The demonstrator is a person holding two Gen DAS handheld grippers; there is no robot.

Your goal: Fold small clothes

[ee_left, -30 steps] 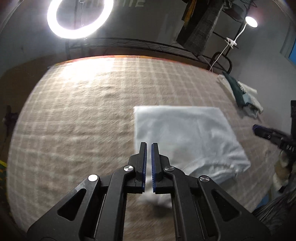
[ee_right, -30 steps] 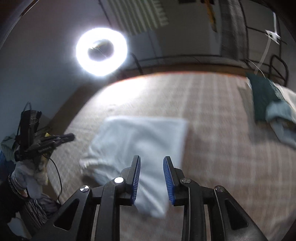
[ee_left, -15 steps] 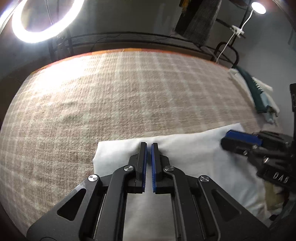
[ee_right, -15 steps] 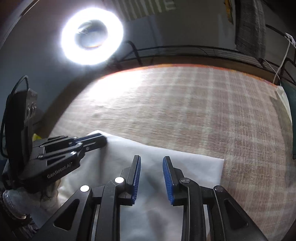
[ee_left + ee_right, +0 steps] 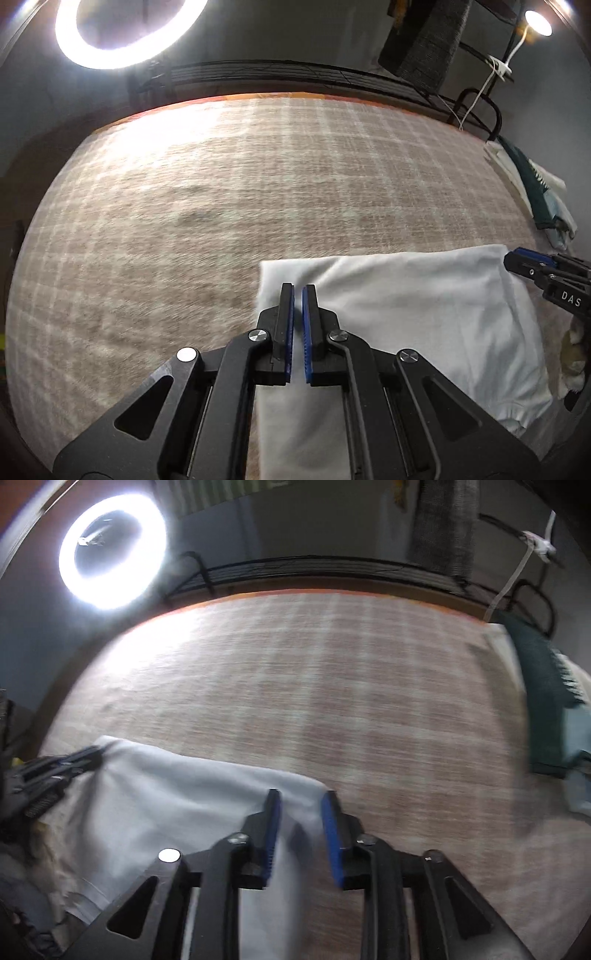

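my left claw is at the bottom middle of its picture. its two blue pads are almost together, with only a thin dark slit between them. the tips sit over the upper left corner of the white cloth. i cannot tell if a bit of cloth is pinched in there.

the white cloth lies on the checked blanket, in the lower right part of this picture. its top edge runs nearly straight across. a soft fold goes from my tips up to the right. at the lower right the cloth bunches up at a hem.

my right claw pokes in from the right edge of the left picture, with its blue tip at the upper right corner of the cloth.

in the right picture, my right claw is at the bottom middle, and its jaws are opening. the gap is narrow. the upper right corner of the white cloth lies between the pads, a little blurry, and they do not seem to press on it. my left claw comes in from the left edge, at the far corner of the cloth.

a ring light shines at the upper left. a dark green cloth lies at the right edge of the blanket.
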